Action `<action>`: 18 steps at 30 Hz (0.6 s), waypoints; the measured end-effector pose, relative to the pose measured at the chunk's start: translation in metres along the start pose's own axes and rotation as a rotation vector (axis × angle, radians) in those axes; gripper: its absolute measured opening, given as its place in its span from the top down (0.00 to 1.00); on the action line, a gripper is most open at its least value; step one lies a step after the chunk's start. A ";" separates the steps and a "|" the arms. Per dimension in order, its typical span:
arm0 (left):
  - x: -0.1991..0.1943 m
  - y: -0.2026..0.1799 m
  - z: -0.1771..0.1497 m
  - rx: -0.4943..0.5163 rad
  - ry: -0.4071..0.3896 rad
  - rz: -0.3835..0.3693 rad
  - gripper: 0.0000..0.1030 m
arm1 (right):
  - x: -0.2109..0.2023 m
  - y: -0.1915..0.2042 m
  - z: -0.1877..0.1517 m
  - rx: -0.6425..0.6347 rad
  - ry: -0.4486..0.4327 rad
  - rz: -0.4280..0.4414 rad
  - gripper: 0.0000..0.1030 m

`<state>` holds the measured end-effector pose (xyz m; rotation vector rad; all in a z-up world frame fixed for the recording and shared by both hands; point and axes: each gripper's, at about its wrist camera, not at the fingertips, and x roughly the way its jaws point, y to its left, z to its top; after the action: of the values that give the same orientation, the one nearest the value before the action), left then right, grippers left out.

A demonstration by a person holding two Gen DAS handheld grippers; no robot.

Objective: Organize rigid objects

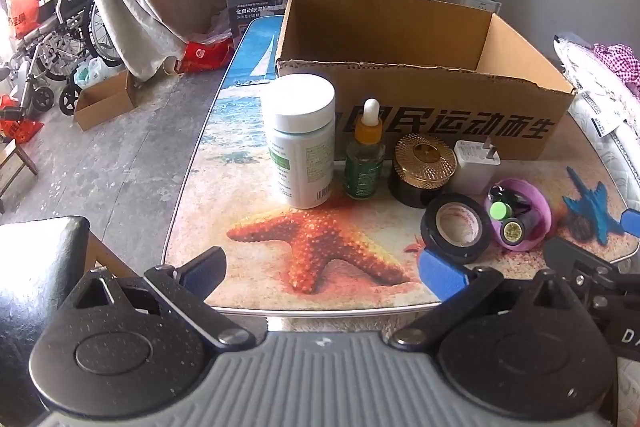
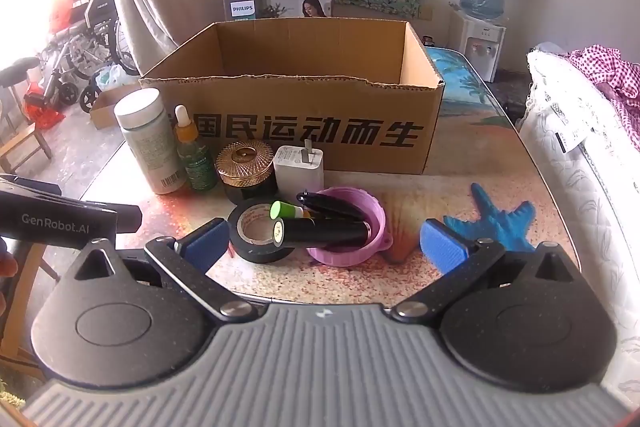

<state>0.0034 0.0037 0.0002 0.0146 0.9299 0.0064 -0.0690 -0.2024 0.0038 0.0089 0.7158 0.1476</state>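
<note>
While both grippers hang over the near table edge, nothing is held. Left gripper (image 1: 322,269) jaws spread wide, nothing between them but the starfish print on the table (image 1: 248,223). Right gripper (image 2: 324,247) jaws also spread wide, empty, with the tape roll and bowl just beyond the tips.

Open cardboard box (image 1: 424,115) sits at the back of the table, top open, inside looks empty as far as visible. Items lined up in front of it, left to right: white-capped bottle (image 1: 300,147), dropper bottle (image 1: 365,155) just beside it, gold-lidded jar (image 1: 424,167), white charger (image 1: 476,163) touching or nearly touching the jar. Nearer the camera: black tape roll (image 1: 458,227) lying flat, just beside a purple bowl (image 1: 532,223). Bowl holds a black tube (image 2: 324,231) lying across it, a green-capped tube (image 2: 286,209) and a dark pen-like item; black tube's end overhangs the tape roll in the right view.

Right view shows the left gripper's body at far left, well clear of the items. All items are outside the box.
</note>
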 end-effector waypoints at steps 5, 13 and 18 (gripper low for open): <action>-0.002 -0.003 -0.003 -0.002 -0.005 0.010 0.00 | 0.000 0.008 0.003 0.001 0.004 -0.011 0.01; -0.001 -0.003 -0.004 -0.003 -0.005 0.015 0.00 | -0.001 0.007 0.003 0.002 0.004 -0.010 0.01; -0.001 -0.003 -0.004 -0.002 -0.003 0.017 0.00 | -0.001 0.007 0.003 0.003 0.004 -0.010 0.01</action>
<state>0.0001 0.0006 -0.0015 0.0212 0.9264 0.0229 -0.0688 -0.1952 0.0069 0.0074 0.7198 0.1369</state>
